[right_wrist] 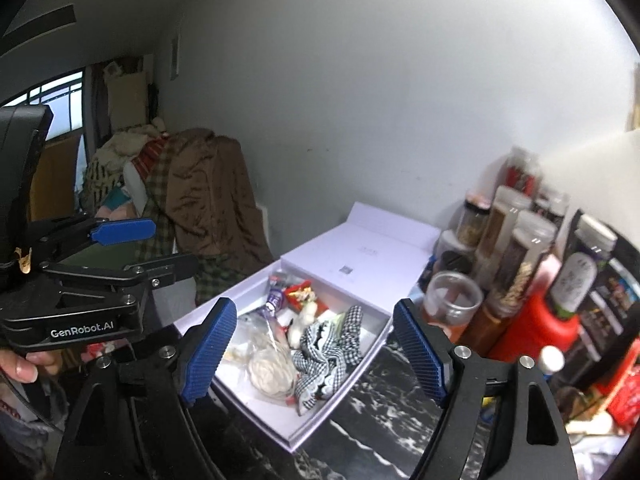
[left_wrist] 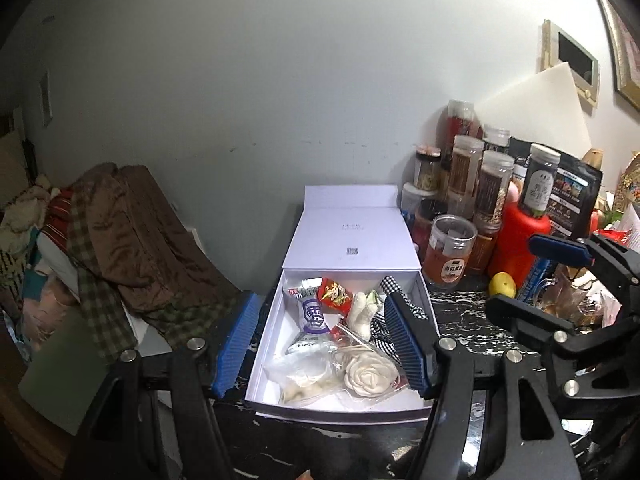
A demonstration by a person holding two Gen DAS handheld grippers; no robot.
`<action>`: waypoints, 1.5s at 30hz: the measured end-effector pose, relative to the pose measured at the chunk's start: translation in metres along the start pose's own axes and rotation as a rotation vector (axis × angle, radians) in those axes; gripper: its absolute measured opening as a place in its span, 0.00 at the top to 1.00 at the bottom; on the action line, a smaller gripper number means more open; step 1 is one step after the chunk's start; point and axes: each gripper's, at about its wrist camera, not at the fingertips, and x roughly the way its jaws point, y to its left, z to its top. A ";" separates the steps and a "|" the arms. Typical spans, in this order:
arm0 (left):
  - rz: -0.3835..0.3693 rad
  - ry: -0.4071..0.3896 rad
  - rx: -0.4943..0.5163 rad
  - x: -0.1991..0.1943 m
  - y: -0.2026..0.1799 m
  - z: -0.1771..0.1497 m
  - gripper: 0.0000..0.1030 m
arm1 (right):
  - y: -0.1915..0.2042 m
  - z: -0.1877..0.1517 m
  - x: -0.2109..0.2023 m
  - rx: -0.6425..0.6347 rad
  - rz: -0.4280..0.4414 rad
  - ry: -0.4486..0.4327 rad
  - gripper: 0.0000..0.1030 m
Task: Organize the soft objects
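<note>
An open white box [left_wrist: 425, 304] [right_wrist: 348, 380] lies on the dark marble counter, its lid folded back. Inside lie a white fabric rose in a clear bag [left_wrist: 366, 376] [right_wrist: 270, 372], a black-and-white checked cloth [left_wrist: 380, 328] [right_wrist: 324, 354], a small white plush [left_wrist: 362, 312] [right_wrist: 306, 314], a purple-printed packet [left_wrist: 311, 318] and a red snack packet [left_wrist: 335, 296] [right_wrist: 299, 293]. My left gripper [left_wrist: 324, 344] is open and empty, hovering over the box. My right gripper [right_wrist: 316, 354] is open and empty, above the box's right part. Each gripper shows in the other's view.
Jars and bottles [left_wrist: 468, 184] [right_wrist: 516, 248] crowd the counter right of the box, with a red bottle [left_wrist: 520, 240] [right_wrist: 548, 328], a clear jar [left_wrist: 450, 254] and a lemon [left_wrist: 502, 284]. A pile of brown and plaid clothes [left_wrist: 132, 240] [right_wrist: 200, 200] lies left.
</note>
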 end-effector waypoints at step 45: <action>-0.079 0.063 -0.019 -0.075 -0.045 -0.083 0.36 | 0.017 -0.092 -0.102 0.169 -0.169 0.096 0.08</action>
